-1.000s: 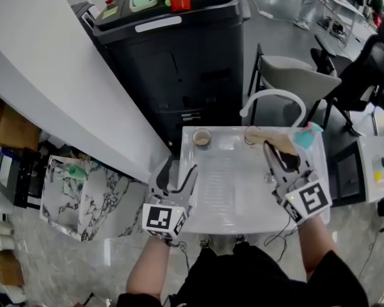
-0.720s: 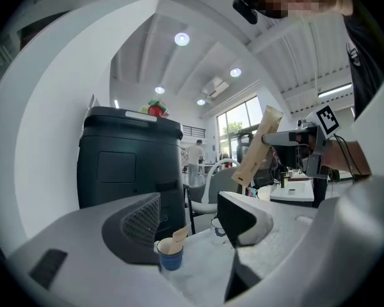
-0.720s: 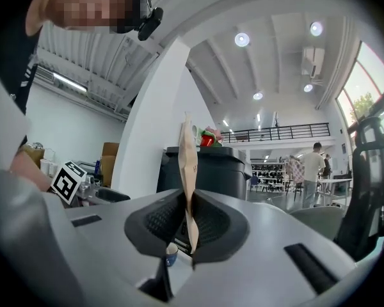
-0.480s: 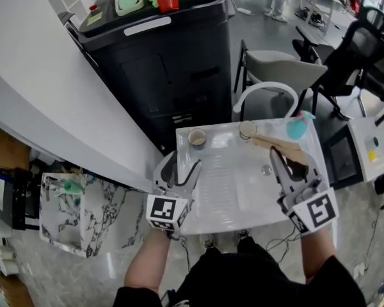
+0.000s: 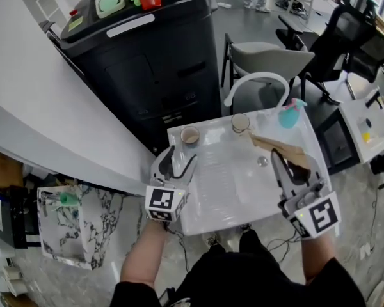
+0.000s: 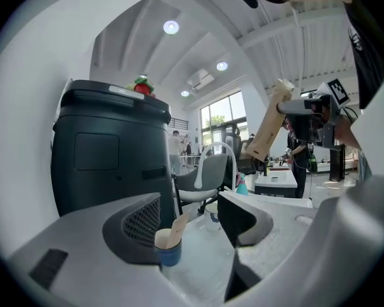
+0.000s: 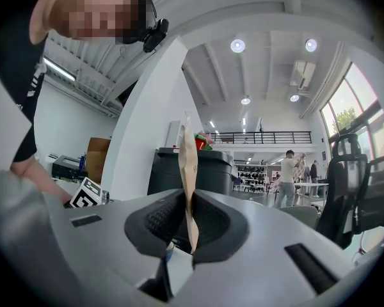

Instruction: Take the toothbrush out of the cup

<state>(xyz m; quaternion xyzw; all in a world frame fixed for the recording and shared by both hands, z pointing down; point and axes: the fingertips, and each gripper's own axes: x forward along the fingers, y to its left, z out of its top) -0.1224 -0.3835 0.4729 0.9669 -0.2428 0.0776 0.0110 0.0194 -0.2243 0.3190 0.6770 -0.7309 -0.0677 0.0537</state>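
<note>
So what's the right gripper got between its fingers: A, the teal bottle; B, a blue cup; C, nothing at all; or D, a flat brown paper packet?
D: in the right gripper view, the right gripper has its fingers closed on both sides of a flat brown paper packet that stands up between them.

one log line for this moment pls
left gripper: open, facing blue-banded white cup | right gripper: shut on flat tan paper-wrapped toothbrush, held aloft

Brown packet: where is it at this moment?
The packet is at the head view's right, clamped in the right gripper over the basin, near the teal bottle.
</note>
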